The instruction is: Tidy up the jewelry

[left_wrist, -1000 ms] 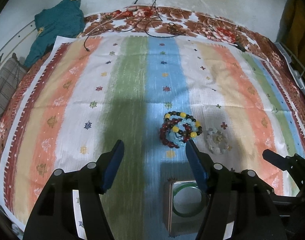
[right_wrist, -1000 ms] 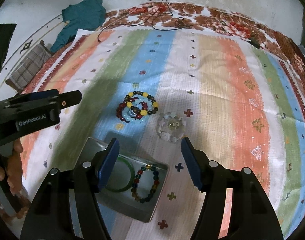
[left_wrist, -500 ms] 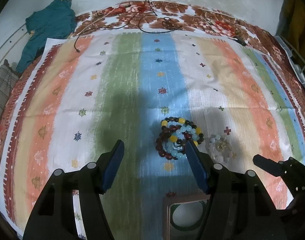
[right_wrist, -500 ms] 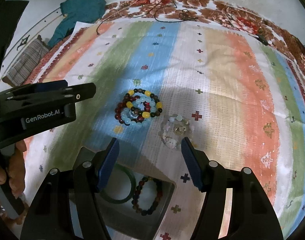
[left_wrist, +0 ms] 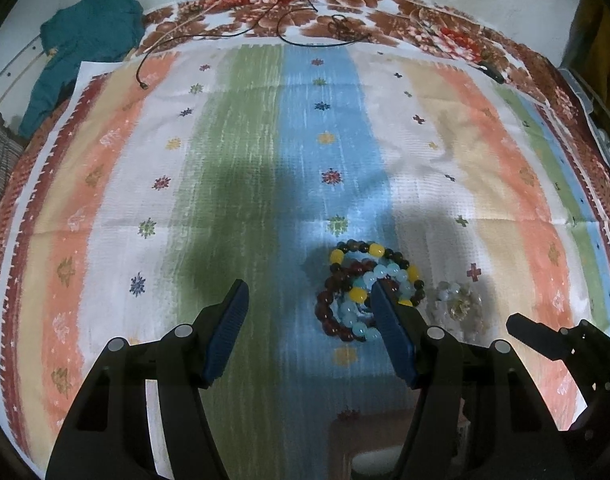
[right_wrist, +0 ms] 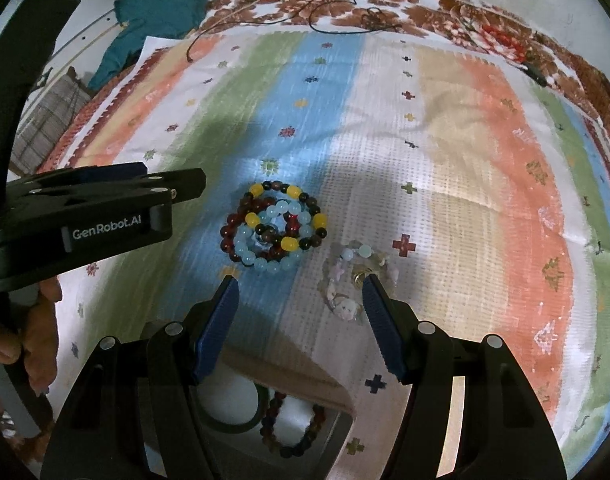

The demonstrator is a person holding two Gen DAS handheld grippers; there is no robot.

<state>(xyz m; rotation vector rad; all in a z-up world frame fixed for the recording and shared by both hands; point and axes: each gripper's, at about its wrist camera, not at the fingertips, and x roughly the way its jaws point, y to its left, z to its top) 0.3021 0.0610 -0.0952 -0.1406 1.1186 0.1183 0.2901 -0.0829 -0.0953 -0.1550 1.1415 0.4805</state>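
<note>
A pile of beaded bracelets (right_wrist: 273,232) in dark red, pale blue and black-and-yellow lies on the blue stripe of the striped cloth (right_wrist: 485,152). Right of it sits a pale, clear-bead bracelet (right_wrist: 355,280). My right gripper (right_wrist: 299,292) hangs open above the cloth, its right finger over the pale bracelet. My left gripper (left_wrist: 307,294) is open too; its right finger (left_wrist: 389,320) covers part of the bead pile (left_wrist: 365,288). A metal box (right_wrist: 301,408) at the near edge holds a green bangle (right_wrist: 233,420) and a dark beaded bracelet (right_wrist: 293,424).
A teal garment (left_wrist: 85,36) lies at the far left corner, and black cables (left_wrist: 305,20) trail over the floral sheet at the back. A person's hand (right_wrist: 25,340) holds the left gripper handle. The pale bracelet (left_wrist: 457,304) sits beside the right gripper's tip (left_wrist: 537,336).
Both grippers have moved forward and lower toward the bracelets. The bead pile now sits close to the fingertips, and the metal box has slid toward the bottom of both views. The jaws stayed open.
</note>
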